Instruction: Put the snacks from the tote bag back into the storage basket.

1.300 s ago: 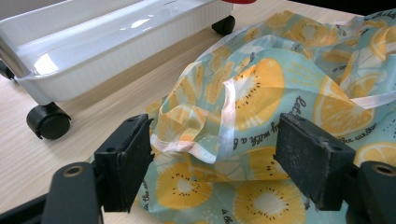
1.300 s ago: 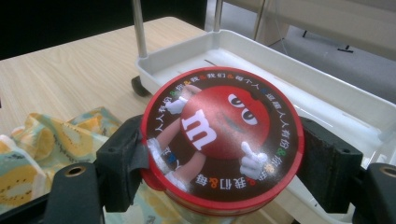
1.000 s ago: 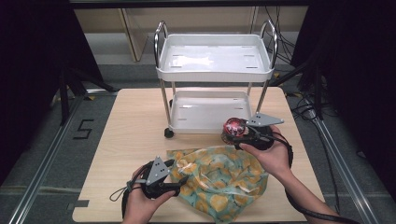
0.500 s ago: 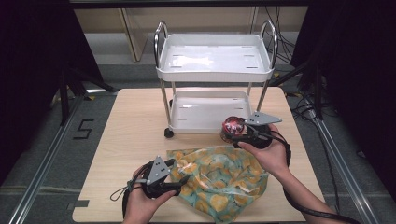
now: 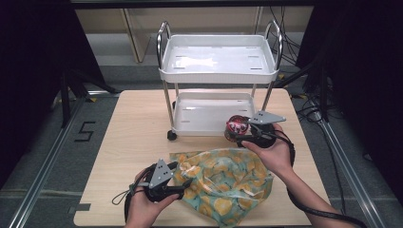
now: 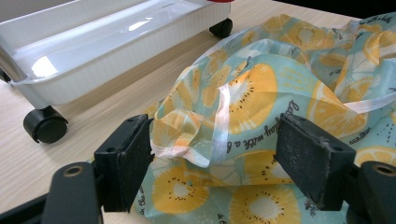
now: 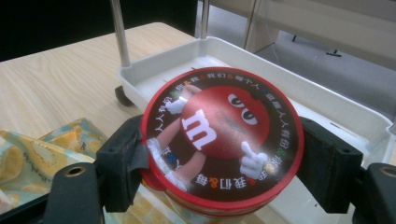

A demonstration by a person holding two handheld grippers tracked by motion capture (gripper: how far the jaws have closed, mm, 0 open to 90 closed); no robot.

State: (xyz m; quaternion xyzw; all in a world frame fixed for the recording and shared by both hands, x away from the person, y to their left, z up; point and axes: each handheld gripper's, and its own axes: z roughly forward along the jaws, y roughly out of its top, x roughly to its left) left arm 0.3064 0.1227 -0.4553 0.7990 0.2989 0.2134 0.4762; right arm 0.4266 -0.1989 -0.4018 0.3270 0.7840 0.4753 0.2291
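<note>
The right gripper (image 7: 219,158) clamps a stiff round candy tub (image 7: 222,137) by its sides, just beside the cart (image 5: 214,114). The left gripper (image 6: 215,158) stands open around the soft, crinkly bag (image 6: 261,102); pinch a fold.

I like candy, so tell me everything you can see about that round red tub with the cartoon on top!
The round red-lidded candy tub stands upright, clamped at its sides between the right gripper's black fingers. Its flat lid shows a red cartoon candy character with a white "m", white gloves and a ring of small coloured writing. It is held beside the white cart's lower tray, above the edge of the orange-print bag.
</note>
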